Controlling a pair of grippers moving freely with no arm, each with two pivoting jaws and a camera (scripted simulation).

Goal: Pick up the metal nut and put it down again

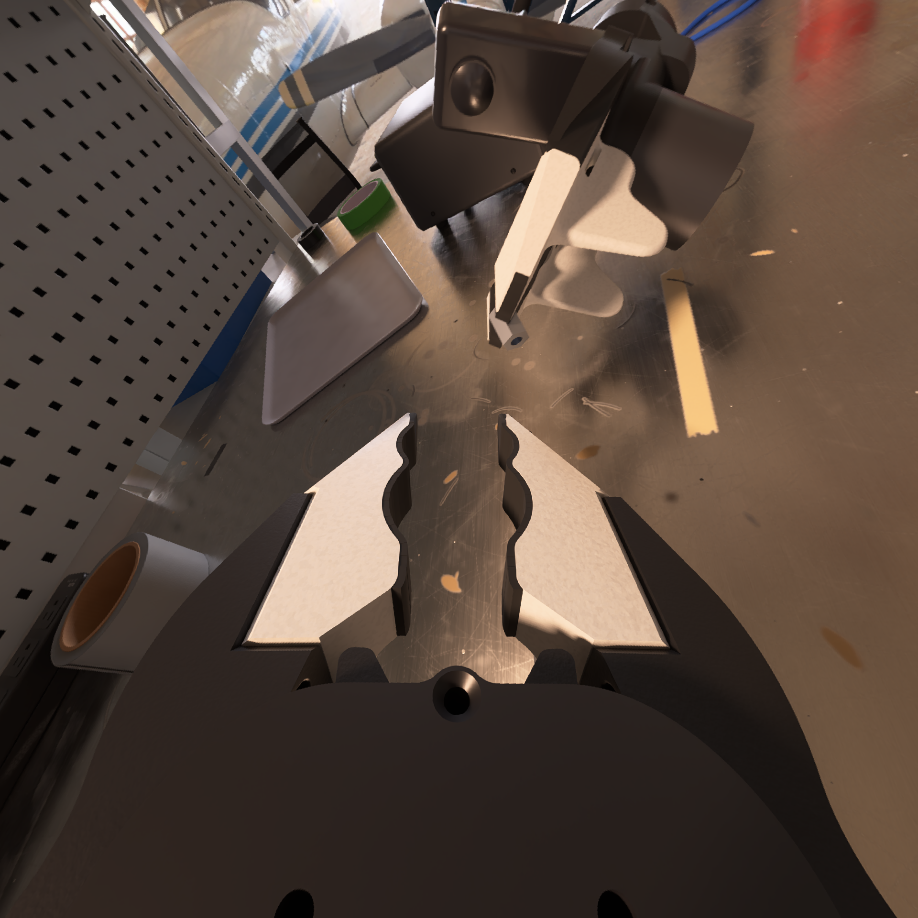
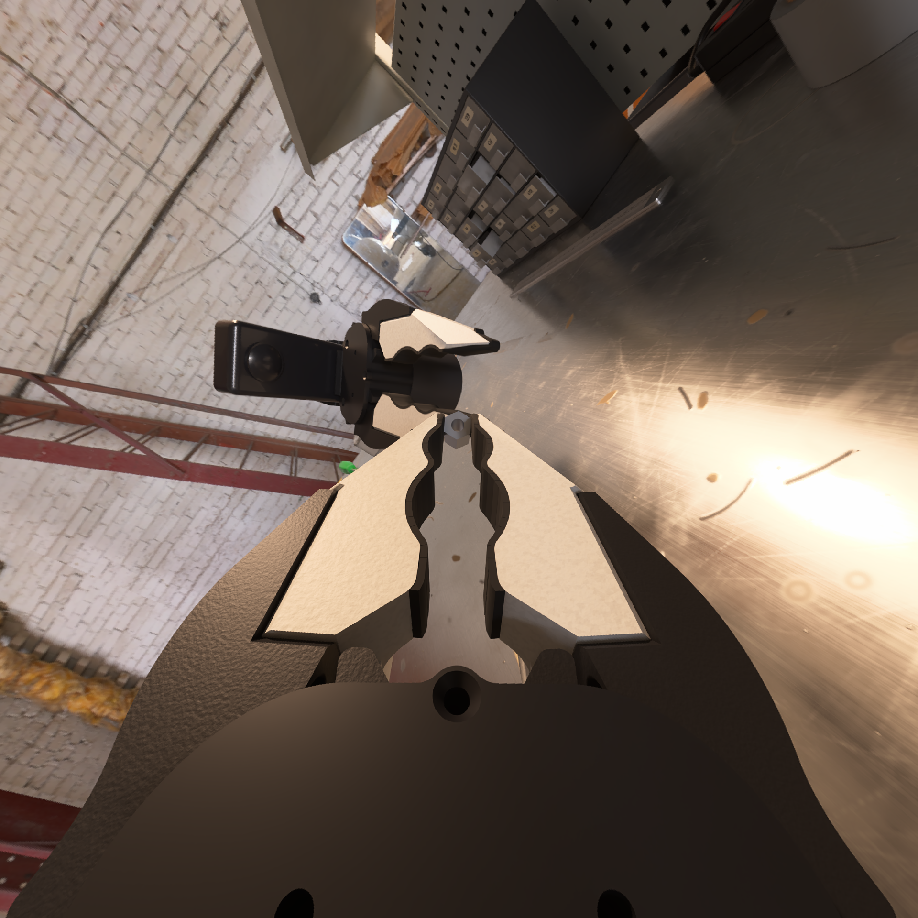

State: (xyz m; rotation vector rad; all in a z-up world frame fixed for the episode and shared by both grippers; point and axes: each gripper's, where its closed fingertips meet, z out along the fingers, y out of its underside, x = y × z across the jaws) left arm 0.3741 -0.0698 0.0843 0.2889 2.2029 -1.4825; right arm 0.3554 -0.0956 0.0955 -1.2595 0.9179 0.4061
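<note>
Step in hand: the right gripper [image 2: 458,426] carries the small hexagonal silver metal nut [image 2: 455,428]; lower it straight and slowly, spreading the fingers only once it touches the scratched steel tabletop [image 2: 745,347].
Right gripper: narrowed onto the nut, pinching it at the fingertips.
Nut position: at 12 o'clock, between the tips, seemingly just above the tabletop.
Left gripper [image 1: 456,424]: parted, holding nothing.
</note>
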